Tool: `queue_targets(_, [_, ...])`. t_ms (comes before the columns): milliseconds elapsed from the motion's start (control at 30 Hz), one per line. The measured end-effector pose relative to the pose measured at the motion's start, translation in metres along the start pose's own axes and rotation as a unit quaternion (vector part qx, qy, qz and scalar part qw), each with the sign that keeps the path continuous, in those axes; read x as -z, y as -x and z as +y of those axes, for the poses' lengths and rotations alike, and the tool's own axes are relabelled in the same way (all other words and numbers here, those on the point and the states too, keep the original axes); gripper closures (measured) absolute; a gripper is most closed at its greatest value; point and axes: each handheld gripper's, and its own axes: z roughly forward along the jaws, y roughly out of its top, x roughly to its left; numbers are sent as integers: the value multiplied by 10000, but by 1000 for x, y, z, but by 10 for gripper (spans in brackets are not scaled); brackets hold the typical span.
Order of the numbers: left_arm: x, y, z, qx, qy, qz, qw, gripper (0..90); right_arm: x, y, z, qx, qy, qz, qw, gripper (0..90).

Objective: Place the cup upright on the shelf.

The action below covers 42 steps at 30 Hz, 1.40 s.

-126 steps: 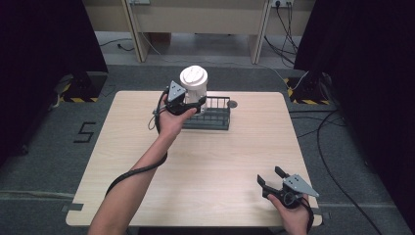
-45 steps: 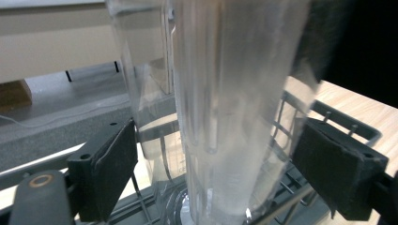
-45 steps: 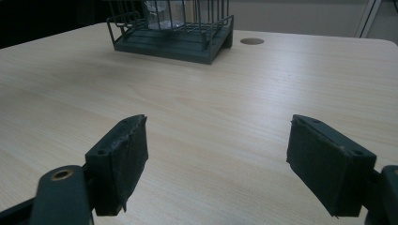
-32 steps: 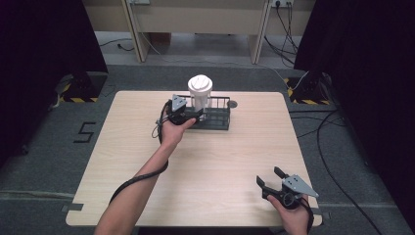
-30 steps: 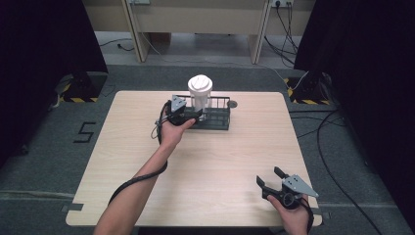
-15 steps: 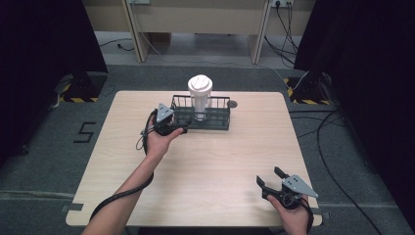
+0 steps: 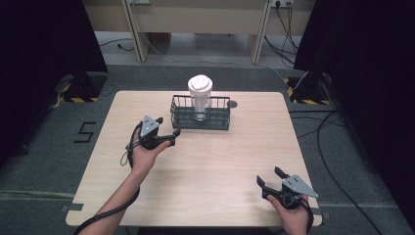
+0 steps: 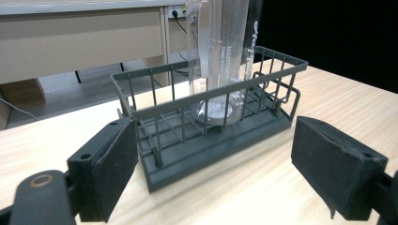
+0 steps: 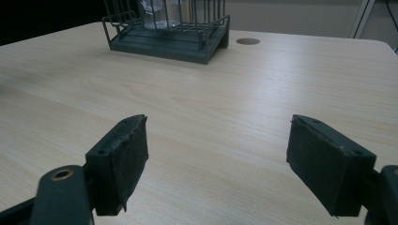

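The left gripper (image 7: pixel 169 138) hung wide open and empty just short of the rack's left end, jaws apart on either side of the near corner in its own view. The cup (image 7: pixel 199 96), a tall clear tumbler with a white lid, stood upright inside the rack (image 7: pixel 215 121) toward its left half. It looked light, stiff and probably smooth enough to slip, and top-heavy if tilted; the safest hold seemed the upper wall above the wires, below the lid. The rack, a dark wire basket, held nothing else and sat at the far middle of the counter (image 7: pixel 220 166). The right gripper (image 7: pixel 268 180), also open and empty, rested at the near right edge.
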Motion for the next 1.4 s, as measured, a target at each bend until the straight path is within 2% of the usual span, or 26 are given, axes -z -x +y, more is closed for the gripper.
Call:
queue_targets(267, [30, -3, -14, -15, 21, 14, 10000, 146, 0, 0, 0, 1, 4, -7, 10000, 216])
queue_targets(533, [59, -11, -30, 204, 83, 98, 9997, 146, 0, 0, 0, 27, -2, -13, 10000, 216])
queue_targets(800, [84, -19, -52, 300, -16, 240, 9993, 151, 0, -1, 0, 48, -10, -17, 10000, 216])
queue_targets(1133, [103, -25, -73, 451, -127, 467, 9978, 150, 0, -1, 0, 57, -26, -3, 10000, 217])
queue_targets(1267, [107, -26, -73, 310, -128, 568, 9978, 151, 0, -1, 0, 68, -16, -6, 10000, 217])
queue_targets(1400, [105, -26, -77, 333, -164, 546, 9978, 151, 0, -2, 0, 69, -36, -7, 10000, 217])
